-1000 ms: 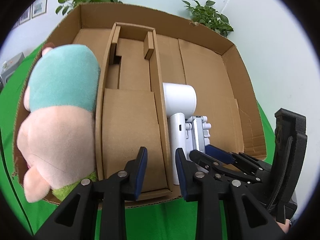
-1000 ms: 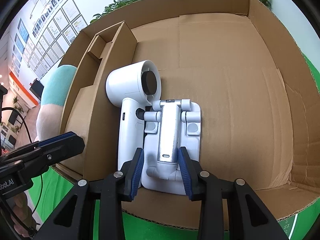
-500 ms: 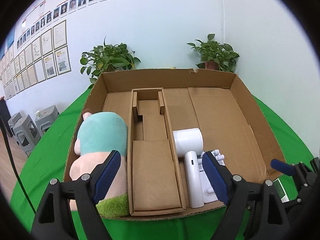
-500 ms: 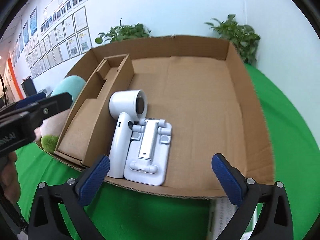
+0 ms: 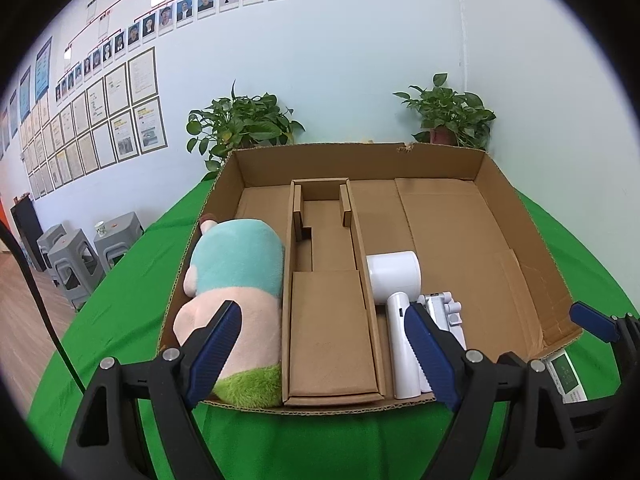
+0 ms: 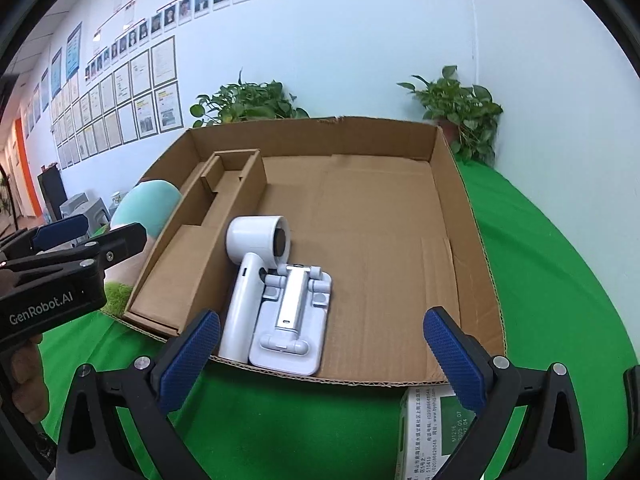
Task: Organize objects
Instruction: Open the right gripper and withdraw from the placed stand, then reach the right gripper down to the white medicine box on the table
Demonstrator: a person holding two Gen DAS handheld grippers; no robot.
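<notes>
Each hand-held gripper, left (image 5: 322,342) and right (image 6: 322,350), hangs wide open and empty at the box's (image 6: 472,216) near edge. Inside, the hair dryer (image 6: 250,276) and white stand (image 6: 294,320) lie touching by the cardboard divider (image 5: 330,320); the plush toy (image 5: 236,280) fills the left corner.

My work surface is a table with a bright green cloth (image 6: 540,264). Directly on it lies one big open cardboard box (image 5: 532,224), which takes most of the middle, from about 9 o'clock to 3 o'clock in my left view. Its near edge is just in front of my tongs. At about 5 o'clock in my right view, a small white and green carton (image 6: 428,432) with printed text lies on the cloth, just beside the near right corner of the box; I cannot tell if they touch. The cloth is visible all around the box
</notes>
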